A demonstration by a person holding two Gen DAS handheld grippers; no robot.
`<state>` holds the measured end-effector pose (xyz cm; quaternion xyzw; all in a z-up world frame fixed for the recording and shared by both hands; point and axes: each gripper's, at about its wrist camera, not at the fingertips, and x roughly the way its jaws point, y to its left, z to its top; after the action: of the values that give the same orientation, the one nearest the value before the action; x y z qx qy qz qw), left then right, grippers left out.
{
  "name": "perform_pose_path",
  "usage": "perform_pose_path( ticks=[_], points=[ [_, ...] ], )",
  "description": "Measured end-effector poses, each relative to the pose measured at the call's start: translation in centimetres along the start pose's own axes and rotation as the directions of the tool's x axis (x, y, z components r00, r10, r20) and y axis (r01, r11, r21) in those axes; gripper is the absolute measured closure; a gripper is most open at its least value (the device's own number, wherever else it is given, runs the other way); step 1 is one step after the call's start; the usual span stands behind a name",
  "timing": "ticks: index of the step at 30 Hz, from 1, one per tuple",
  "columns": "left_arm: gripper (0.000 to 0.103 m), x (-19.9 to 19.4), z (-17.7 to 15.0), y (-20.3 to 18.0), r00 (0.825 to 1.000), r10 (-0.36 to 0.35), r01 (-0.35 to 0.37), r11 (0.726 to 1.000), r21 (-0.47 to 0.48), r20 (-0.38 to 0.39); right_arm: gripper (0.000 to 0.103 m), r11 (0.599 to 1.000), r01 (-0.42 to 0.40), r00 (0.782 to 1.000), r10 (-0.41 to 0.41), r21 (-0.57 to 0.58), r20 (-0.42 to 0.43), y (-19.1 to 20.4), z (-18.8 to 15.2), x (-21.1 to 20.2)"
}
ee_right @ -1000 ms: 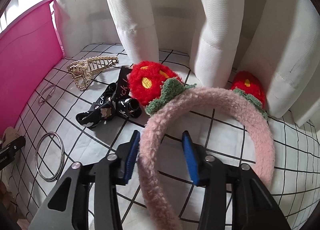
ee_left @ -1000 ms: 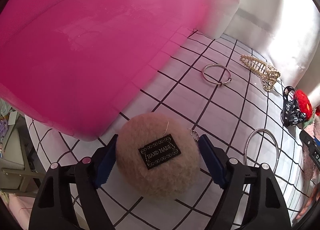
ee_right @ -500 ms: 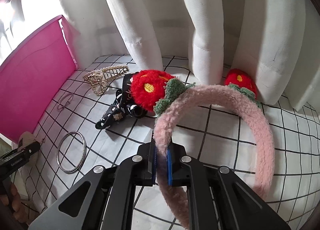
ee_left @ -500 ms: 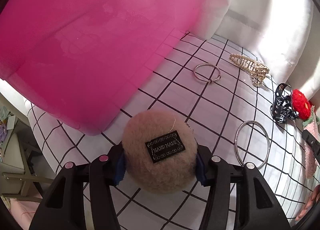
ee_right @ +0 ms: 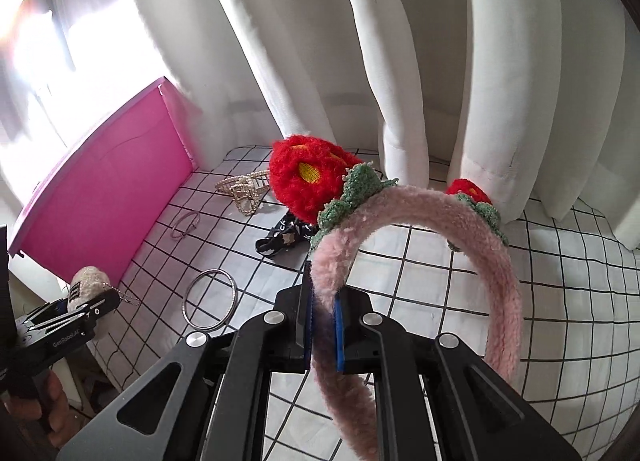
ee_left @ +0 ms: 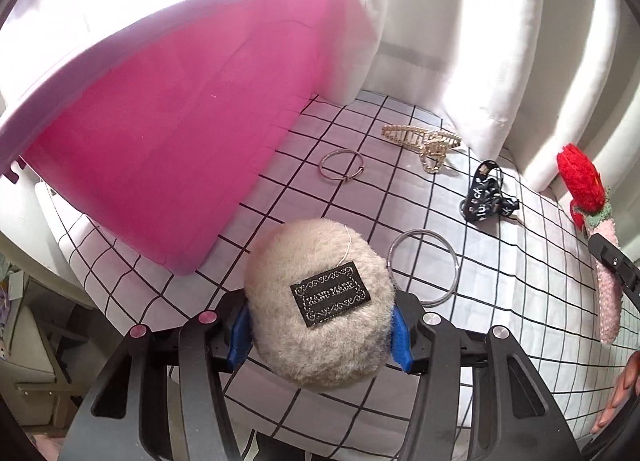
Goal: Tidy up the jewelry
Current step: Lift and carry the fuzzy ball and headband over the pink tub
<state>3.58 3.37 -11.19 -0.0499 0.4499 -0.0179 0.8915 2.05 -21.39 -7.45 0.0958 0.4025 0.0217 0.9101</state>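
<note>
R tongs [ee_right: 322, 327] clamp pink headband [ee_right: 460, 221], arch up, ends down

My left gripper [ee_left: 320, 325] points steeply down, its blue pads [ee_left: 239, 331] pressed against both sides of the fluffy pom-pom [ee_left: 316, 301], which fills the gap between the fingers and bulges past their tips. My right gripper [ee_right: 322, 329] also tilts down, jaws pinched nearly together on the pink headband [ee_right: 420, 221], whose band arcs up and out beyond the fingertips. My hand [ee_right: 28, 401] shows under the left gripper.
</note>
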Motion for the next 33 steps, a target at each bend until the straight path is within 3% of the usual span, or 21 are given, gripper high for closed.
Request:
perform_pose_path(
  ticks=[9,18,25,33],
  points=[
    [0.05,-6.1,1.4,-1.0,0.995,-0.082,0.078,0.995,0.069,0.064,0.095,0.999,-0.035,0.998,0.037,-0.028,0.054,2.5,1.2,-6.1],
    [0.05,-12.6,5.0,0.6,0.975,-0.121,0.108,0.991,0.076,0.189,0.095,0.991,-0.097,0.983,0.11,-0.098,0.145,7.2,4.4,-10.4],
    [0.05,-15.6,8.2,4.8,0.958,-0.078,0.074,0.997,0.025,0.275,0.095,0.966,-0.161,0.957,0.203,-0.203,0.206,12.7,8.3,-11.6],
    [0.05,-16.3,11.2,10.8,0.946,0.016,-0.002,0.999,-0.042,0.324,0.095,0.914,-0.26,0.921,0.332,-0.313,0.203,19.7,12.1,-10.2]
  ],
)
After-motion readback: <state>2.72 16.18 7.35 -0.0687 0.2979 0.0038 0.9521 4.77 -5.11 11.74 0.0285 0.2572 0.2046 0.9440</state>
